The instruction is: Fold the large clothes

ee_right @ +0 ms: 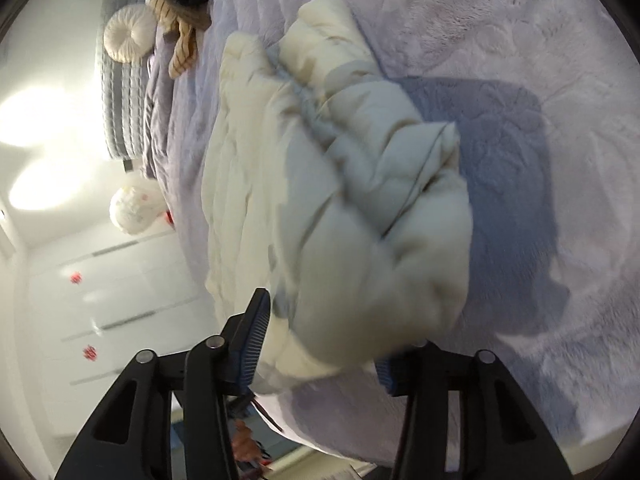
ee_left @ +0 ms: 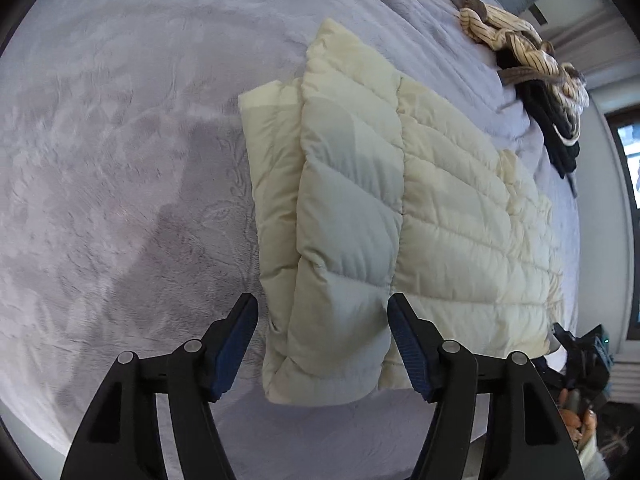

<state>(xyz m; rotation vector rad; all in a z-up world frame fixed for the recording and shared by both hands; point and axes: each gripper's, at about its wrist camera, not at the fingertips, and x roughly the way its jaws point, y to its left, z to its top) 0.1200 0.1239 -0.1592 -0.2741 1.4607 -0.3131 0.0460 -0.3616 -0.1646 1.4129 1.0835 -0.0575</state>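
A cream quilted puffer jacket (ee_left: 400, 200) lies partly folded on a lilac plush bedspread (ee_left: 120, 160). My left gripper (ee_left: 322, 320) is open, hovering over the jacket's near folded edge, one finger on each side of it, holding nothing. In the right wrist view the jacket (ee_right: 360, 200) is bunched and lifted. My right gripper (ee_right: 332, 320) stands wide around the raised bundle; its right finger is hidden by fabric, so I cannot tell whether it grips.
A pile of striped cream and black clothes (ee_left: 532, 72) lies at the bed's far edge. A round cushion (ee_right: 128, 32) and a grey striped headboard (ee_right: 120, 100) stand at the bed's head. White wardrobe doors (ee_right: 100, 300) are beside the bed.
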